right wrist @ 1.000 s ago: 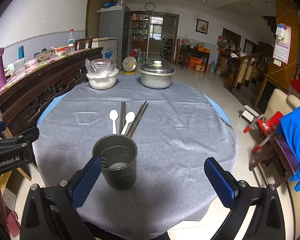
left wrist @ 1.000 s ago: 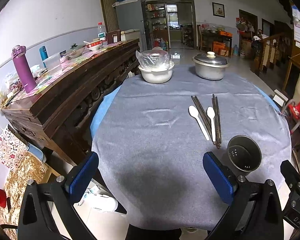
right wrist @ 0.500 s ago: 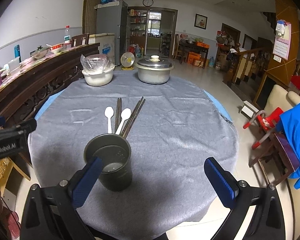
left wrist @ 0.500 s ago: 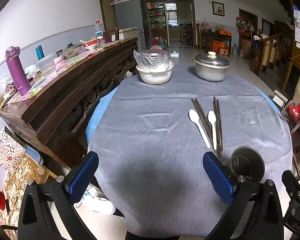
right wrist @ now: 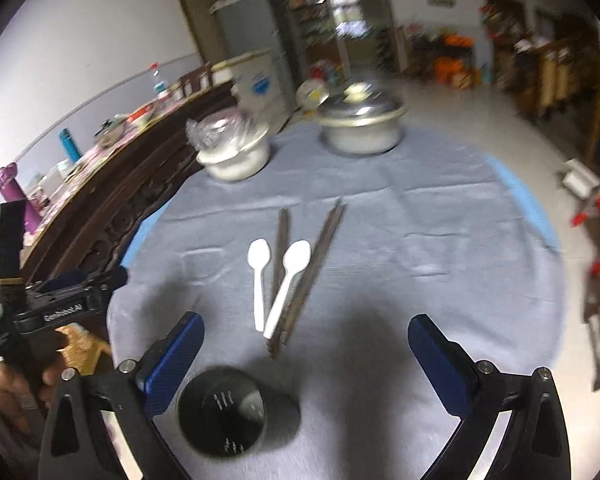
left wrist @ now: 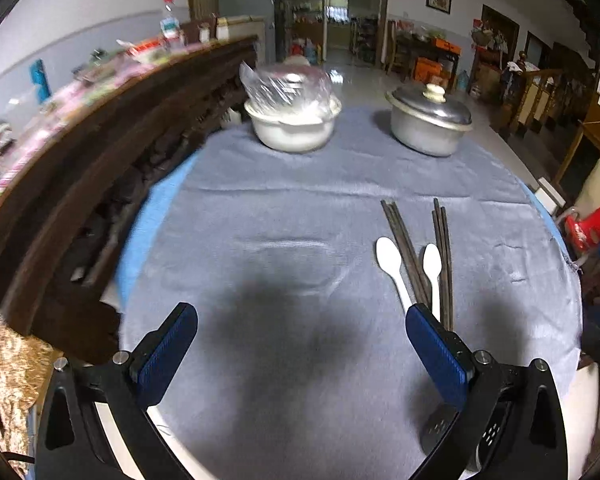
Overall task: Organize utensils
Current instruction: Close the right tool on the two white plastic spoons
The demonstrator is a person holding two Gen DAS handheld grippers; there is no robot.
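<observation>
Spoons (right wrist: 278, 280) and chopsticks (right wrist: 308, 264) lie just beyond the dark cup (right wrist: 222, 410), long axes pointing away. Right tongs (right wrist: 306, 364) nearer, probably; jaws just narrowing, nothing between. Left tongs (left wrist: 300, 352) spread, empty.

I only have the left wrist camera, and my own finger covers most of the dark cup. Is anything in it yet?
Observer: No. In the right wrist view the cup stands upright and empty, and its perforated bottom shows.
Operator: Where do the spoon handles end?
Observer: The two white spoons end short of the cup and do not touch it.
Operator: And the right gripper?
Observer: The right gripper is open, though its fingers have just been closing slightly. The cup sits beside the finger on the picture's left and is not gripped.
</observation>
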